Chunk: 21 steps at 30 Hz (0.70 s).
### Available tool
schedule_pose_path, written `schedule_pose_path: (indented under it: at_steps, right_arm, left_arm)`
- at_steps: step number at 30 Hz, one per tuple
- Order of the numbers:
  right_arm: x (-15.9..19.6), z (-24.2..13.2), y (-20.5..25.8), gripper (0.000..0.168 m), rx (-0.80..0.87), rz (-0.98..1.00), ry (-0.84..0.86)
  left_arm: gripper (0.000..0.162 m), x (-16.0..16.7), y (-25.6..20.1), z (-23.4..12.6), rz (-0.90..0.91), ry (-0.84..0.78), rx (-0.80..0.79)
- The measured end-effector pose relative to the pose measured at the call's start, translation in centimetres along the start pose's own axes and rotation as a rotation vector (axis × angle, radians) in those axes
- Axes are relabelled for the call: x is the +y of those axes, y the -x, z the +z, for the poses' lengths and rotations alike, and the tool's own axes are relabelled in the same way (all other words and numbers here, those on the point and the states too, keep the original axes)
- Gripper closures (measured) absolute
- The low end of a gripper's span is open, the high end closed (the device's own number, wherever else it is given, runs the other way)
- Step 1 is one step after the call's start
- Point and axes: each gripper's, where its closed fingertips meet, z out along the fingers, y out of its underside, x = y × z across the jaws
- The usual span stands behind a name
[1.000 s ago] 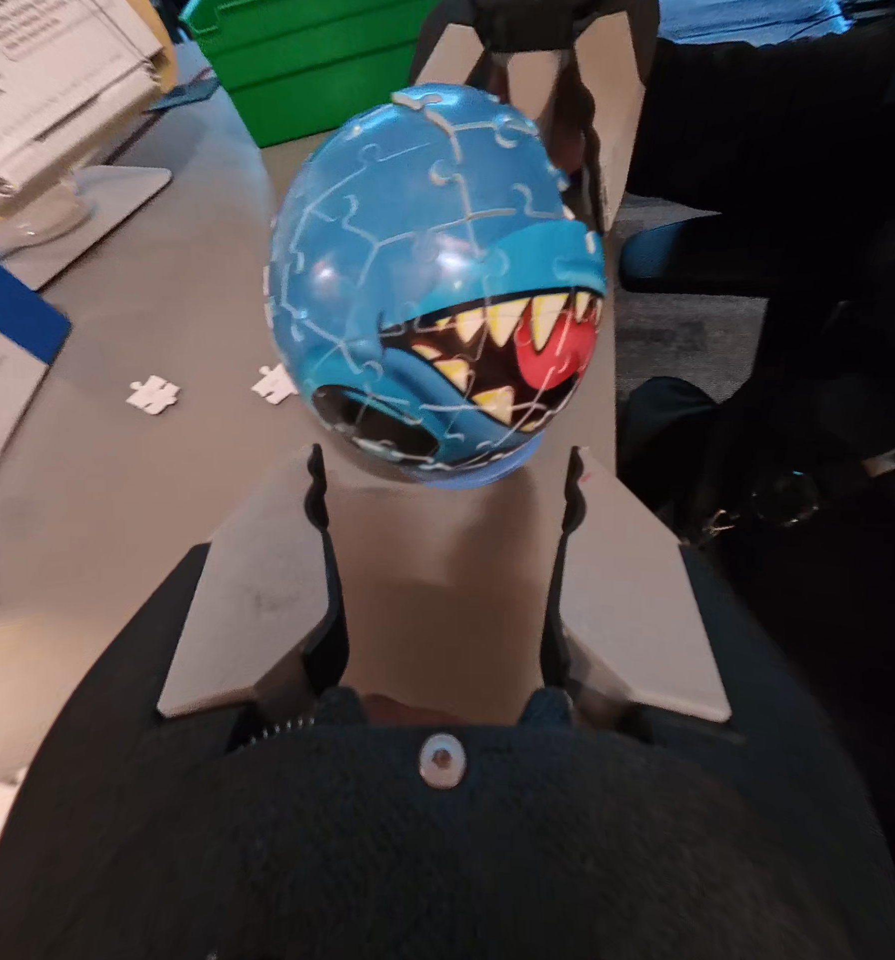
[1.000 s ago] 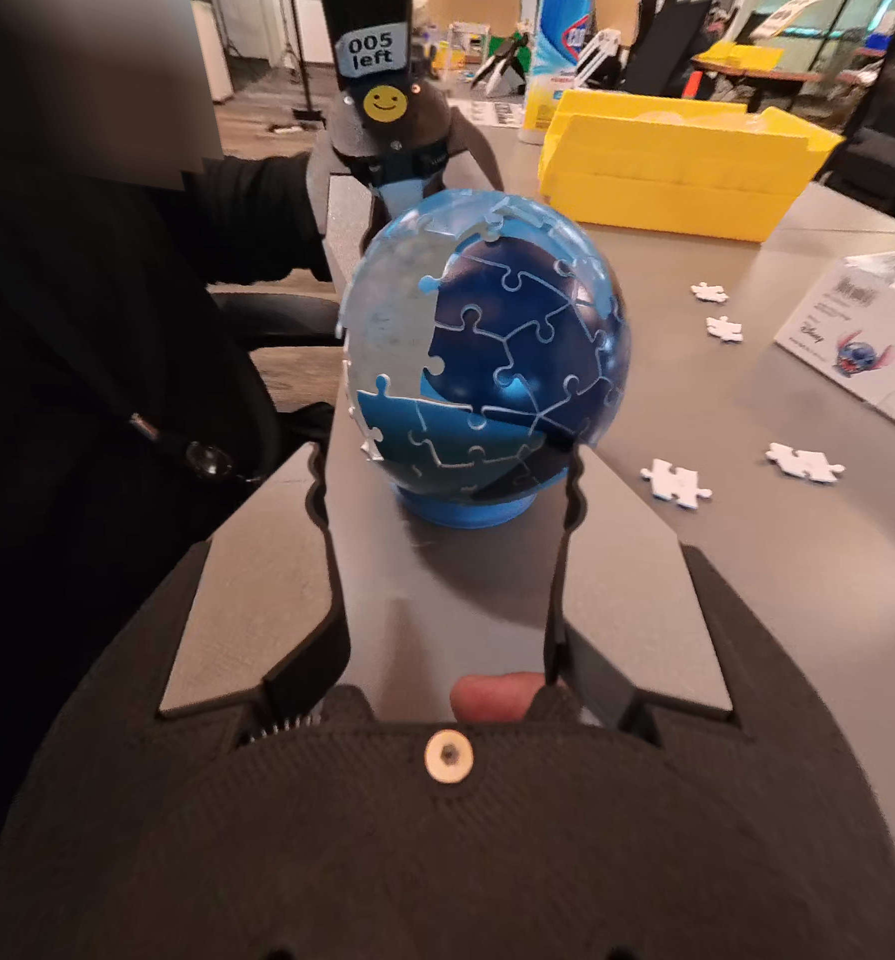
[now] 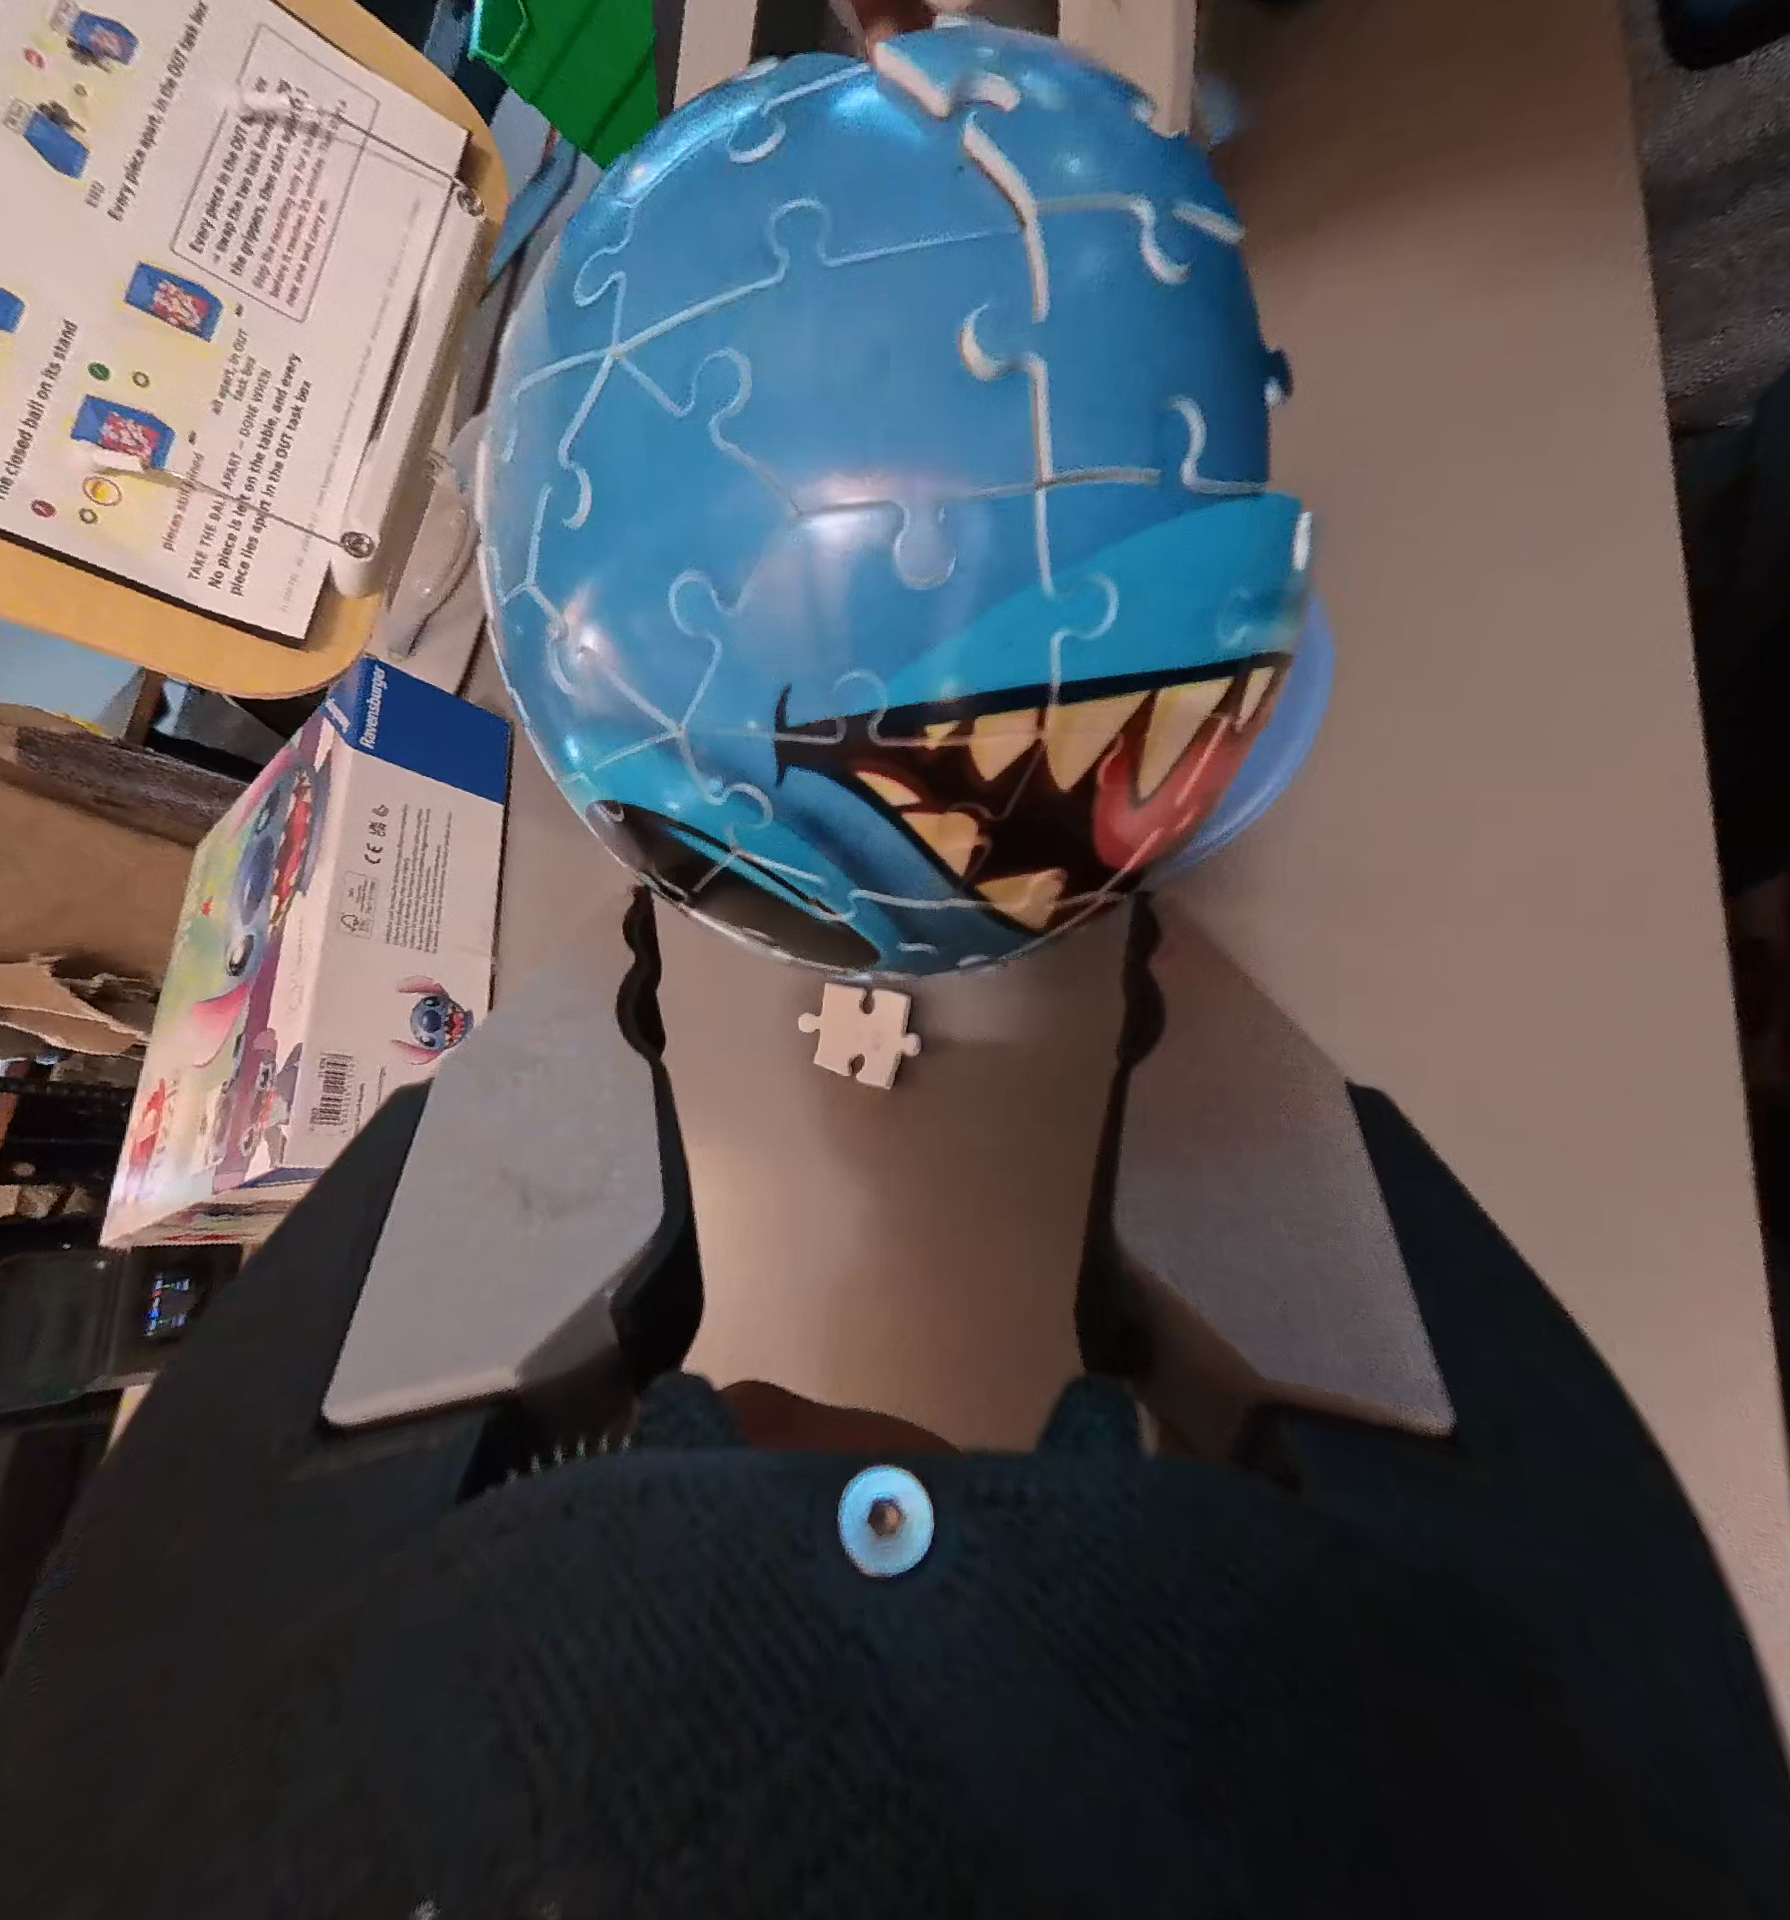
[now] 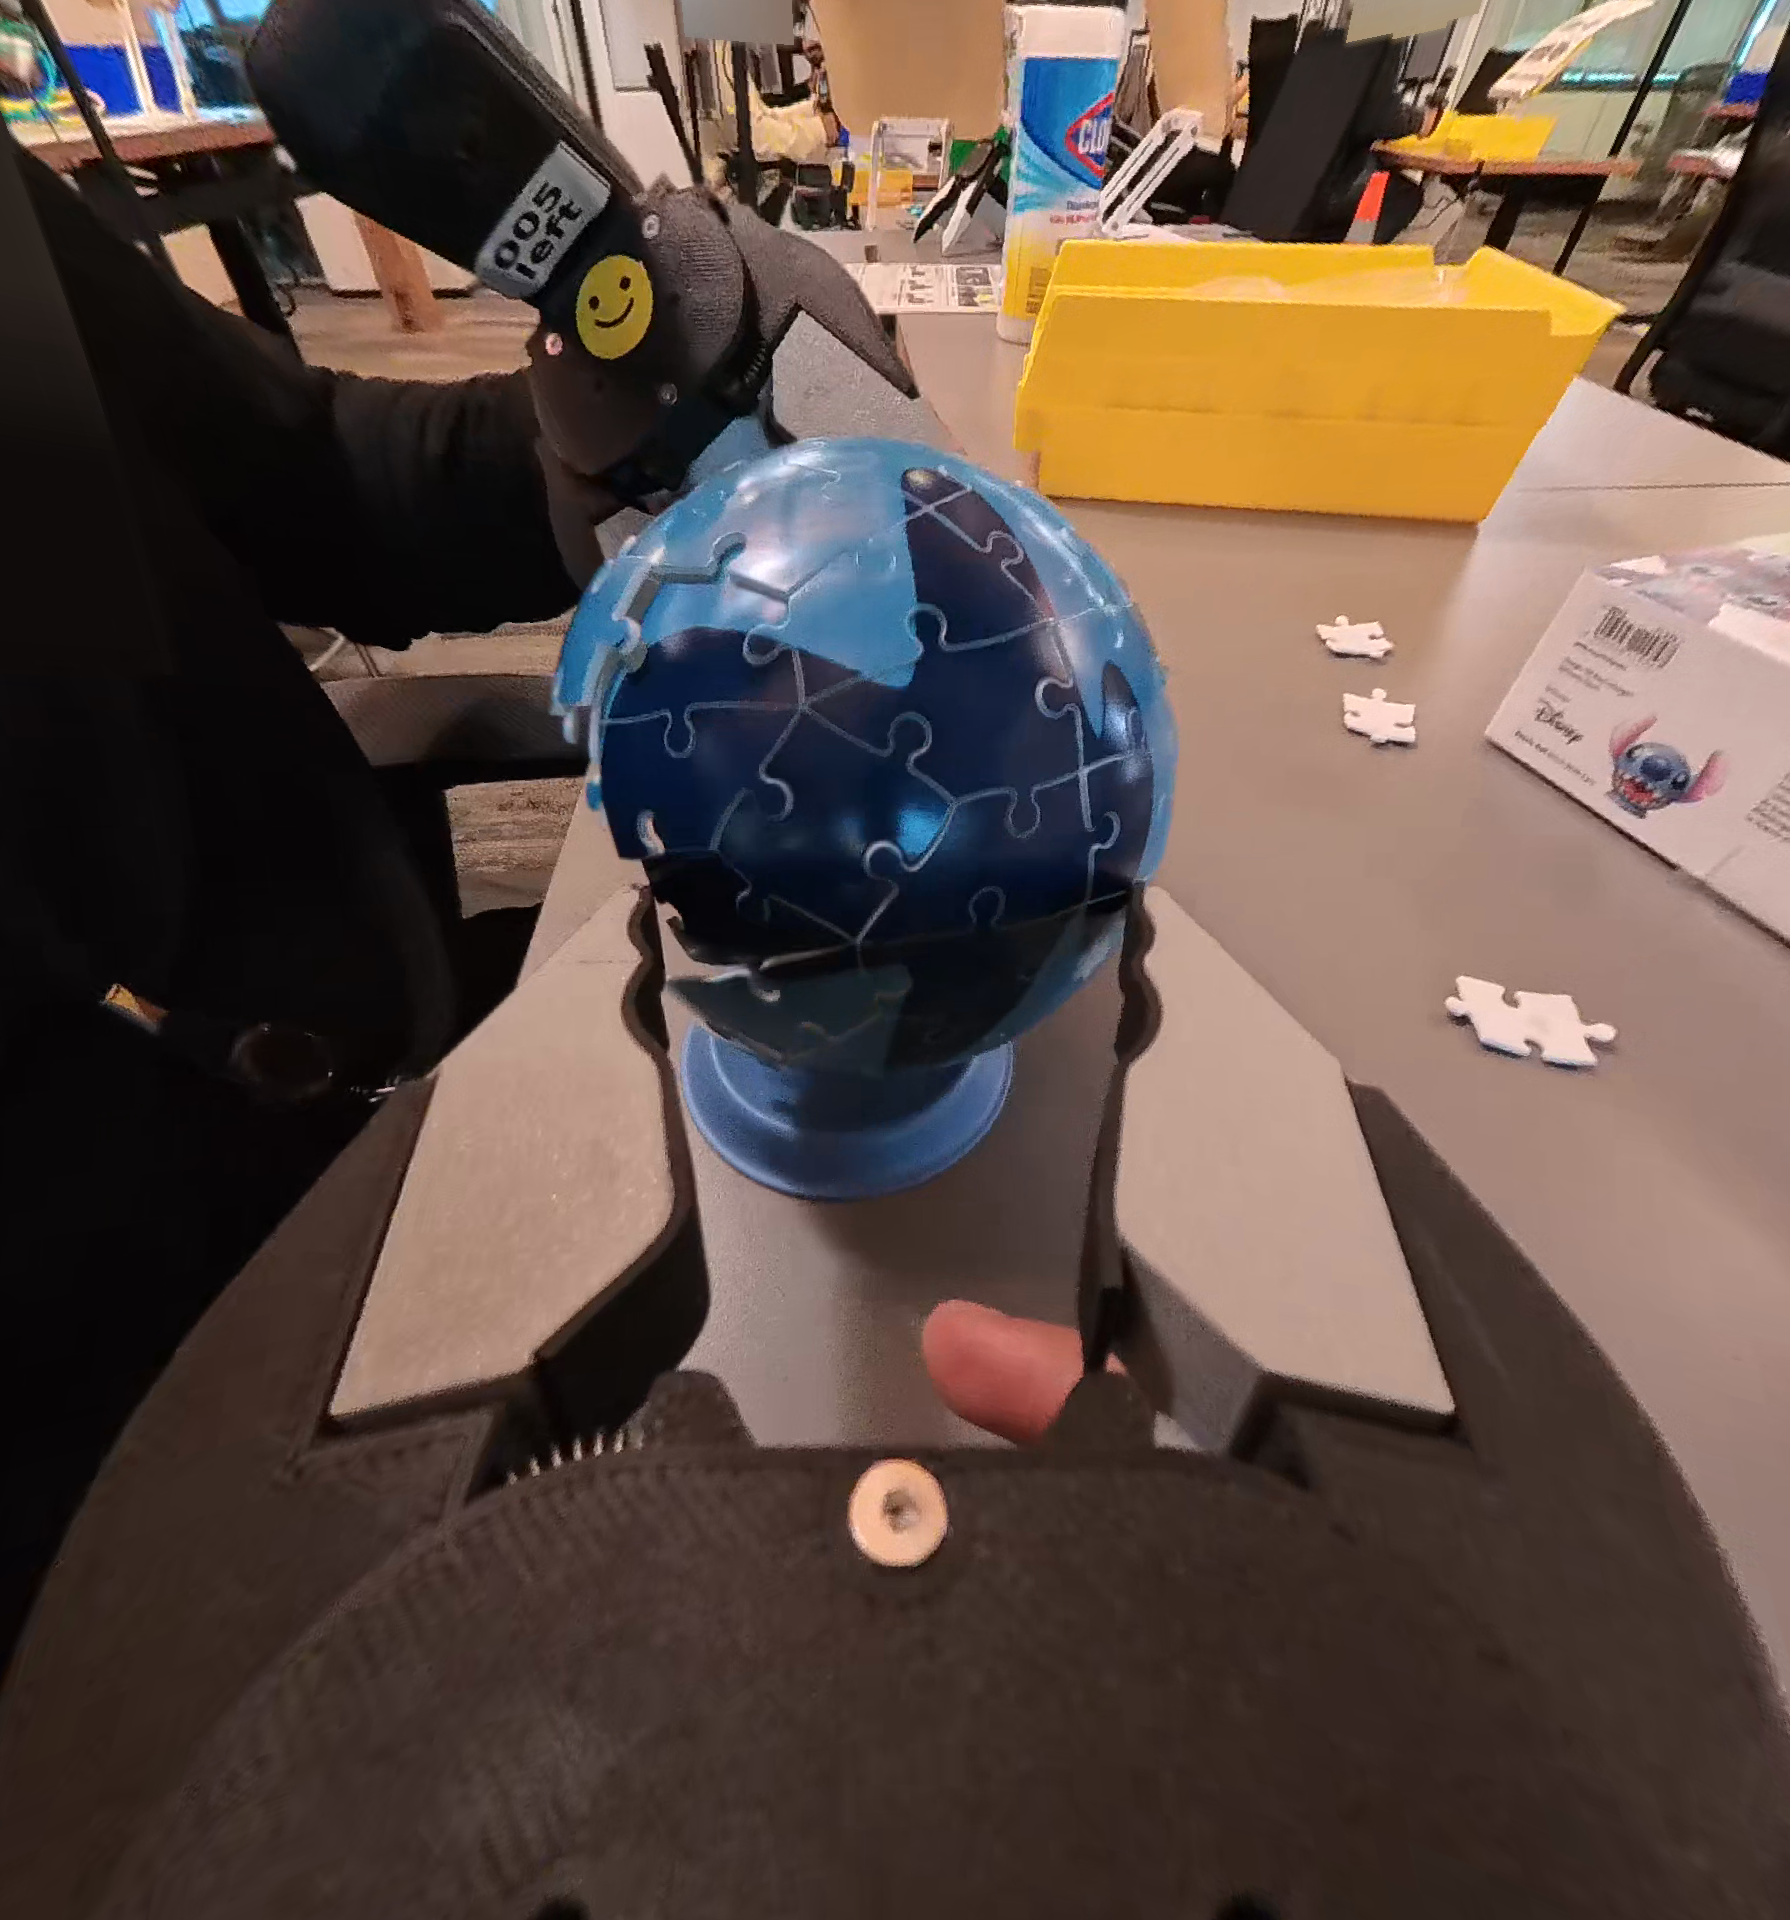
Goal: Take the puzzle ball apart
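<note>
The puzzle ball (image 4: 870,748) sat on its blue stand (image 4: 847,1127) at the centre of the right wrist view, on the grey worktop (image 4: 1390,935) near its left edge. Its shell was partly lifted: at the upper left of the ball a few light-blue pieces stood proud w/ a raised edge, and near the bottom a seam gaped above the stand. In the left wrist view the ball (image 3: 901,499) filled the upper centre, toothed-mouth print facing lower right, one piece at the top sticking up.

The right claw (image 4: 886,940) was apart, its fingertips flanking the ball's lower part; whether they touched it couldn't be told. The left claw (image 3: 886,935) was also apart, tips just under the ball's near side in its own view, nothing clamped btwn them. A loose white piece (image 3: 860,1034) lay on the worktop btwn those tips. From the right wrist view the left claw's body came in from the upper left, tilted down behind the ball's top; its tips were hidden there.

Further out, right half of the right wrist view: three loose white pieces, two (image 4: 1353,637) (image 4: 1379,717) mid-right and one (image 4: 1525,1018) lower. The puzzle box (image 4: 1701,748) sat at the right edge, a yellow bin (image 4: 1286,416) upper right, a wipes canister (image 4: 1062,156) behind it. Left wrist view, left side: the box (image 3: 330,935) again, an instruction sheet on a stand (image 3: 174,291) upper left, a green bin (image 3: 579,73) at the top.
</note>
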Motion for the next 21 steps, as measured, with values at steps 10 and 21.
schedule_pose_path:
  at_steps: [10, 21]
  right_arm:
    - [0.5, -1.4, 0.7, 0.077, -0.035, 0.116, 0.004]
    - [2.0, -2.5, 0.9, 0.083, -0.136, 0.520, 0.075]
  left_arm:
    - [0.069, -1.1, -1.9, -0.8, -0.359, -0.116, 0.224]
    - [0.065, -2.9, -3.5, 0.2, -0.802, -0.084, 0.499]
